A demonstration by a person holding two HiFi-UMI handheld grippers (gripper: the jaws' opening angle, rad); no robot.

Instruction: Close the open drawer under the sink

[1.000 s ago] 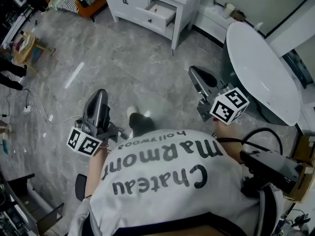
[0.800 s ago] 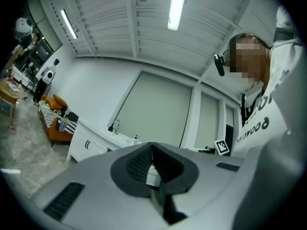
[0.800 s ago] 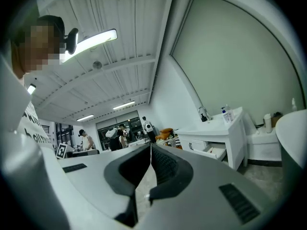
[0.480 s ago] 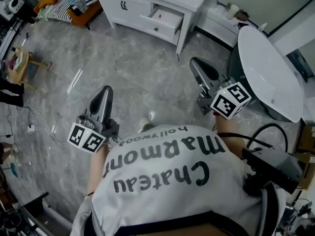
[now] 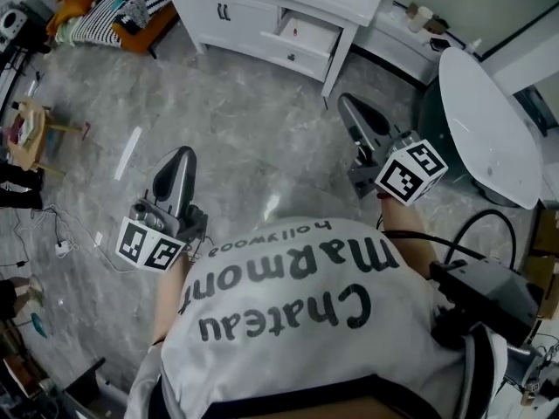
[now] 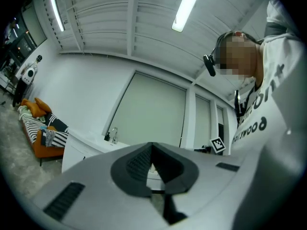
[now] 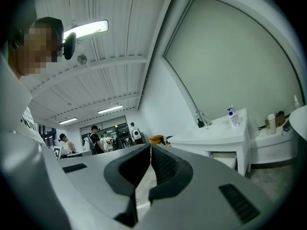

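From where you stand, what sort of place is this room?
Probably a test room set up like a home, not a real bathroom: a white sink cabinet with an open drawer shares one large grey floor with a sofa, a round white table and loose cables.

Round white table (image 5: 485,120), orange couch (image 5: 162,17), grey marbled floor (image 5: 236,129)

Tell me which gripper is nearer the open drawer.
Right. The right gripper is short of the open drawer, slightly right; the left gripper is farther back, to its left.
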